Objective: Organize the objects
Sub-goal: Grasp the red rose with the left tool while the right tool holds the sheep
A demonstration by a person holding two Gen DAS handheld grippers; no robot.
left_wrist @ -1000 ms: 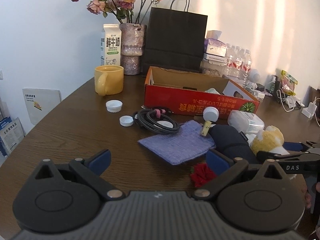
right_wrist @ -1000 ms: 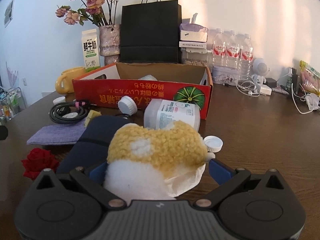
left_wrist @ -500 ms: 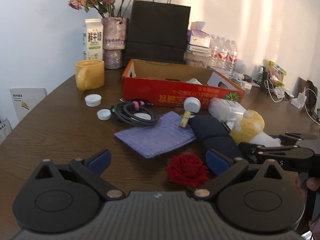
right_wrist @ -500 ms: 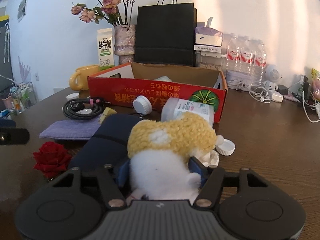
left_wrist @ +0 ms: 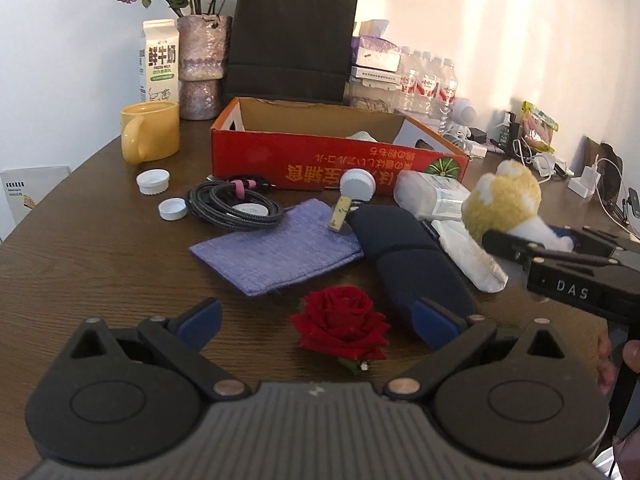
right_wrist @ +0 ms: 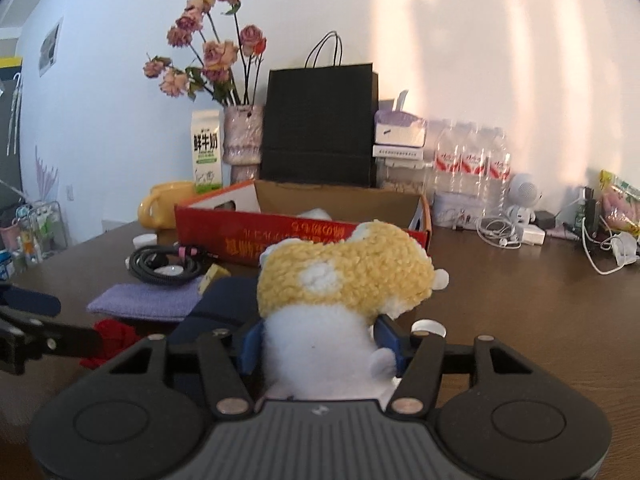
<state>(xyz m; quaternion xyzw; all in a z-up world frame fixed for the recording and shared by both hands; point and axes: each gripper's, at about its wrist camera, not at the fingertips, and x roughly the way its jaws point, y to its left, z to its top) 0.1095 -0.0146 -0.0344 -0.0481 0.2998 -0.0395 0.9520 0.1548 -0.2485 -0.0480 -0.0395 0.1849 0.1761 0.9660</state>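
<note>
Plush toy (right_wrist: 344, 276), soft, light and squashy, sits pinched at its white lower body between the right gripper (right_wrist: 318, 346) fingers, which have just been closing on it, while the left gripper (left_wrist: 316, 320) fingers stand apart around a red rose (left_wrist: 340, 320).

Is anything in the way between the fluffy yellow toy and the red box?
Nothing blocks it from above. The right gripper holds the plush toy up off the table; the red box is open-topped just behind. A plastic bottle lies low against its front.
</note>
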